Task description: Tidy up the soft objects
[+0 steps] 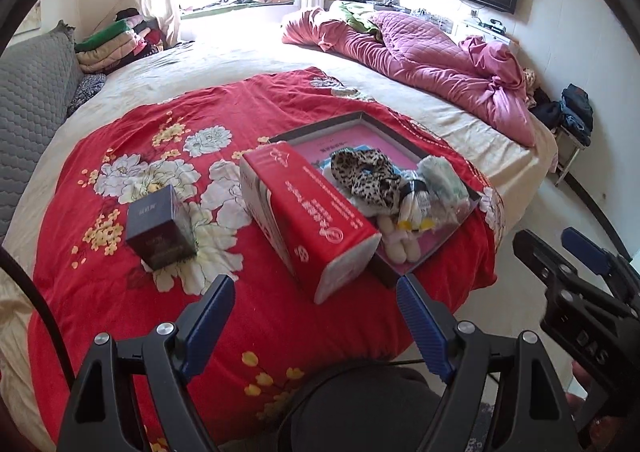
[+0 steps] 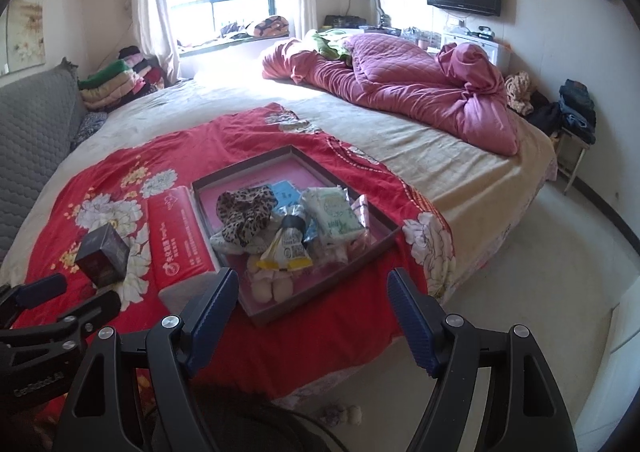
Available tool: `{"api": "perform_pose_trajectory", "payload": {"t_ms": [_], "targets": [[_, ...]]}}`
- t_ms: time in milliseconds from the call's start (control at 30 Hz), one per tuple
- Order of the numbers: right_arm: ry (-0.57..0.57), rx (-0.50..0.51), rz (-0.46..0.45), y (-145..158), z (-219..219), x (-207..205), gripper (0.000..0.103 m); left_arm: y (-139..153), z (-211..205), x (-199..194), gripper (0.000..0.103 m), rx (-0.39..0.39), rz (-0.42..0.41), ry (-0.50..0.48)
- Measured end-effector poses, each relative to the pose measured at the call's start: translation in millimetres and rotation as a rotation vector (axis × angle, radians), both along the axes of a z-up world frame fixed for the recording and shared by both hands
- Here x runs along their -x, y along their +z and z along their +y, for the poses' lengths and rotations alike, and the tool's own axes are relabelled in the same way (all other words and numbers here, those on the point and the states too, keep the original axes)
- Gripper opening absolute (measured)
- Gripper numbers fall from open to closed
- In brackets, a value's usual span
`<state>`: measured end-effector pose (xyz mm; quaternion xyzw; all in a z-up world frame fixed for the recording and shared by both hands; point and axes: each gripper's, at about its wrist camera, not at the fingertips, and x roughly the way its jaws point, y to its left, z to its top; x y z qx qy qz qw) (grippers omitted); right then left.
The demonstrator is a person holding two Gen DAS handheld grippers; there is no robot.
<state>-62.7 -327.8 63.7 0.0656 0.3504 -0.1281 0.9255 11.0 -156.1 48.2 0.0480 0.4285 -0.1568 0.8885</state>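
Observation:
A shallow dark tray with a pink base [image 1: 362,127] [image 2: 296,161] lies on the red floral cloth on the bed. It holds a leopard-print fabric piece [image 1: 370,173] [image 2: 246,211], a white tissue pack [image 2: 334,215], a small yellow-edged sachet [image 2: 286,252] and a pale plush toy [image 1: 402,246] [image 2: 270,286]. A red tissue pack [image 1: 310,207] [image 2: 180,236] lies left of the tray. A dark box [image 1: 158,228] [image 2: 104,256] stands further left. My left gripper [image 1: 316,306] is open and empty, just in front of the red pack. My right gripper [image 2: 310,306] is open and empty, in front of the tray.
A bunched pink quilt [image 1: 420,55] [image 2: 420,79] lies at the far right of the bed. Folded clothes [image 1: 116,41] are stacked by a grey headboard [image 1: 28,91] on the left. A stool with dark clothes [image 2: 576,111] stands at right. The floor [image 2: 520,252] is right of the bed.

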Motion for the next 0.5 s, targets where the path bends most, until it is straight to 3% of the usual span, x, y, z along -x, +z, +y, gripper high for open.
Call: {"api": "perform_pose_trajectory", "payload": {"t_ms": [267,500], "targets": [[0.008,-0.071,0.022,-7.2,2.3,25.8,0.078,-2.2,5.7,7.6,0.082,-0.003,0.01,0.029],[0.004,-0.063,0.055,-17.0,2.9,26.5,0.078,-4.3,10.9,15.4,0.082,-0.01,0.018,0.034]]}}
